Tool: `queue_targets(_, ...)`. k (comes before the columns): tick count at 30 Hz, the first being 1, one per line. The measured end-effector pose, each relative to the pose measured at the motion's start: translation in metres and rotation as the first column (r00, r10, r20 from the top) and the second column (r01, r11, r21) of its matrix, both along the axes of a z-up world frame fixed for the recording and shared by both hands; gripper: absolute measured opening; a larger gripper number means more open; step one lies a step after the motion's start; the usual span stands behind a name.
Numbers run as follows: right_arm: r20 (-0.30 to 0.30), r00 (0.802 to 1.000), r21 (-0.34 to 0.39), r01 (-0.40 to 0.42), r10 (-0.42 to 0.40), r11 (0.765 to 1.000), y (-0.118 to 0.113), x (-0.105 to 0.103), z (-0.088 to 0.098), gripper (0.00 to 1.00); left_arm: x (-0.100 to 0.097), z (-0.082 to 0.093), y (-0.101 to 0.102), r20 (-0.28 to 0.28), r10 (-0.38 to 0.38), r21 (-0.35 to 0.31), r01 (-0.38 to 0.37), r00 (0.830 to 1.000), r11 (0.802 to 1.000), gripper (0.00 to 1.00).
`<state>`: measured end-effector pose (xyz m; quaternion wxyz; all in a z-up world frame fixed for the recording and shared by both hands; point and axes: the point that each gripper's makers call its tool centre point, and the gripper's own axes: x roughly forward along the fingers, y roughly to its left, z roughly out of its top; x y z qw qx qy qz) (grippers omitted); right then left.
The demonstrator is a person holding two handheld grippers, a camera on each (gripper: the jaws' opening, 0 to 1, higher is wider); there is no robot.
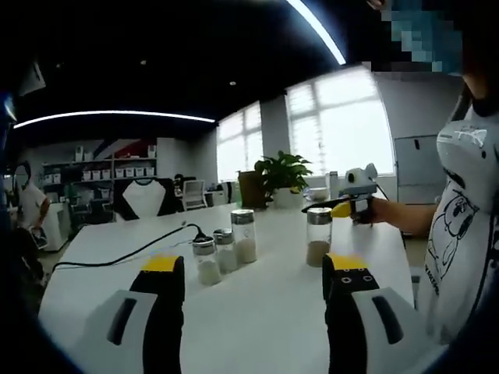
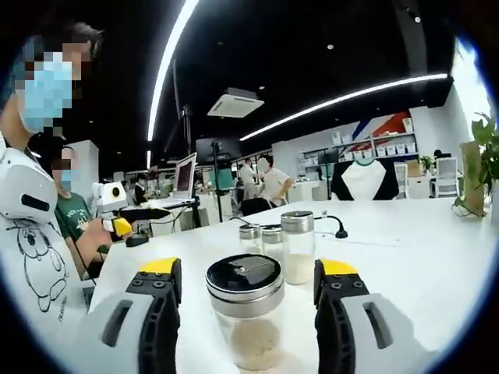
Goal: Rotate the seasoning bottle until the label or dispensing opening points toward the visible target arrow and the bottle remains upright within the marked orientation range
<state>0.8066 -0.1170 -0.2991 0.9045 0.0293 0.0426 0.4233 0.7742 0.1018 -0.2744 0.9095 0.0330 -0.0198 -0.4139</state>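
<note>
Free room and obstacles on the long white bench [image 1: 273, 312]. Left gripper view: bare bench surface lies between the left tool [image 1: 253, 284] and a row of three clear glass shakers with metal caps [image 1: 224, 249]; a fourth glass shaker holding brown powder [image 1: 318, 238] stands apart to their right, leaving an open lane between. A black cable [image 1: 125, 255] crosses the bench at the left. Right gripper view: a black-lidded glass jar [image 2: 245, 315] stands between the spread jaws of the right tool [image 2: 245, 292], with a gap on each side.
</note>
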Motion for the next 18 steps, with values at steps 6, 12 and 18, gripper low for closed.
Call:
queue_targets(6,0.022,0.997,-0.01,0.077,-0.076,0.997,0.005,0.014,-0.001,0.78,-0.006,-0.012,0.0,-0.029,0.028,0.038,-0.026,0.999,0.999,0.75)
queue_targets(12,-0.087,0.994,0.156,0.077,-0.064,0.985,-0.004,0.018,0.004,0.53,-0.007,-0.007,0.012,-0.029,0.067,0.021,-0.066,0.997,0.998,0.75)
queue_targets(18,-0.069,0.998,0.142,0.012,-0.002,0.99,0.005,0.004,-0.001,0.43,-0.011,-0.005,-0.018,-0.03,-0.054,-0.008,0.054,0.998,0.999,0.75)
